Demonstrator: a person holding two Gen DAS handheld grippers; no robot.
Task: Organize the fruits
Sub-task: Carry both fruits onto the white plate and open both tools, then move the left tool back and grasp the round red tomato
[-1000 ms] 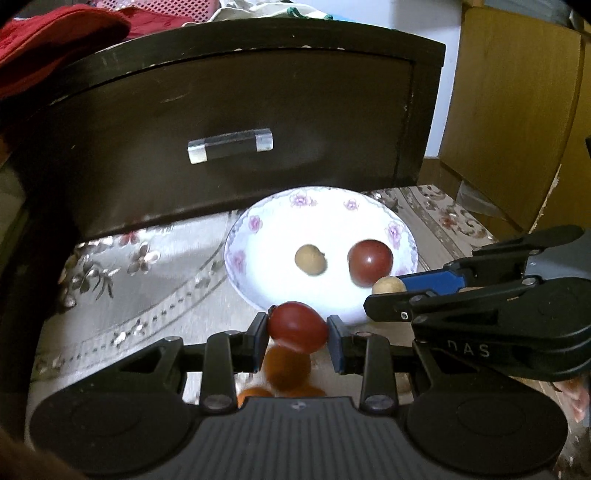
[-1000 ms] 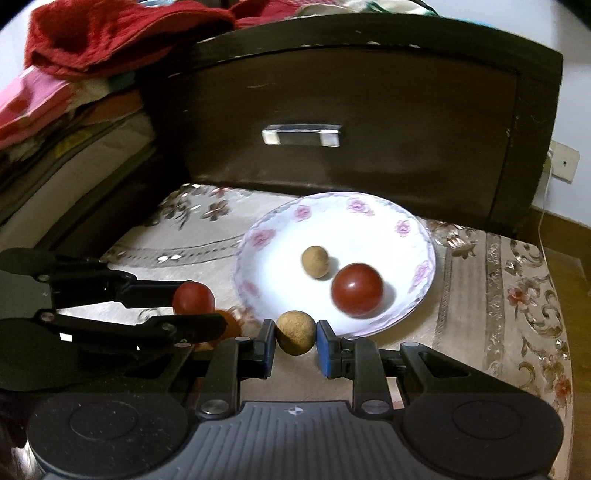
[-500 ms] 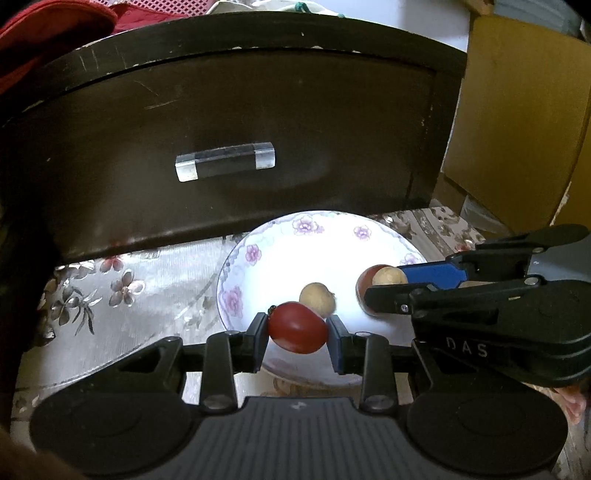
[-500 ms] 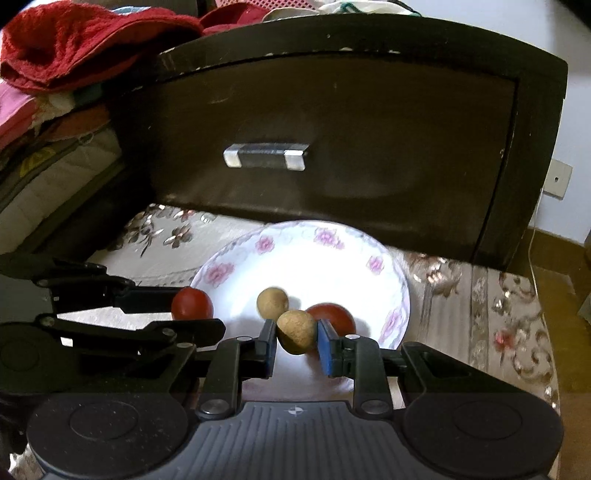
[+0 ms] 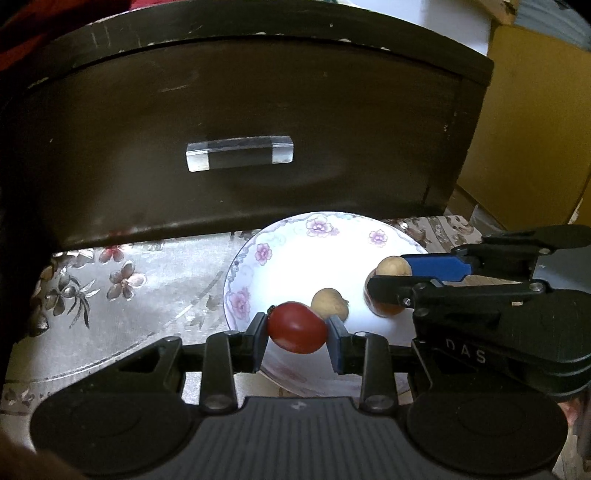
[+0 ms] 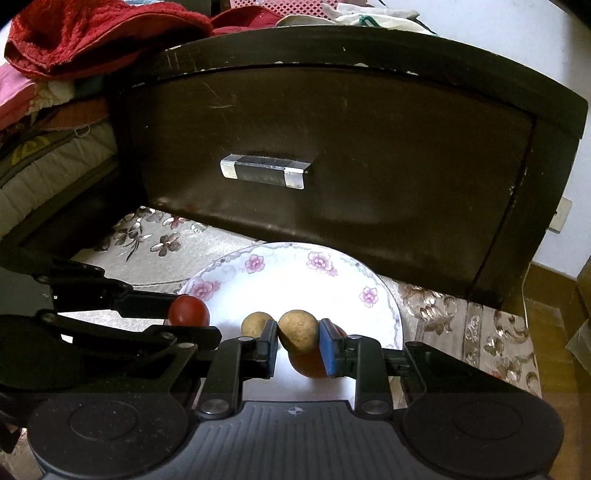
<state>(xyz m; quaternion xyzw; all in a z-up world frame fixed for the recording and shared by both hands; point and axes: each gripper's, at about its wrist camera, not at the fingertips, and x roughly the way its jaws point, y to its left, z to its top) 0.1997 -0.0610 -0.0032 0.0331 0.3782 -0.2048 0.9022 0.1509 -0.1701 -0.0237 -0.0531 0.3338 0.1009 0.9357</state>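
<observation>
My left gripper (image 5: 297,334) is shut on a red tomato (image 5: 296,327) and holds it over the near left part of a white flowered plate (image 5: 317,229). My right gripper (image 6: 298,341) is shut on a tan longan (image 6: 297,330) over the plate (image 6: 288,254). It also shows in the left wrist view (image 5: 393,275). A second longan (image 5: 330,302) lies on the plate. A second red tomato (image 5: 384,308) lies on the plate, partly hidden under the right gripper.
A dark wooden drawer front (image 5: 258,129) with a clear handle (image 5: 240,153) stands right behind the plate. A flowered cloth (image 5: 110,288) covers the surface. Red fabric (image 6: 92,33) lies on top at the left. A yellow cabinet (image 5: 535,129) stands at the right.
Both grippers have moved forward over the plate with their fruits and closer to the drawer. The orange fruits seen below the left gripper have left the view.
</observation>
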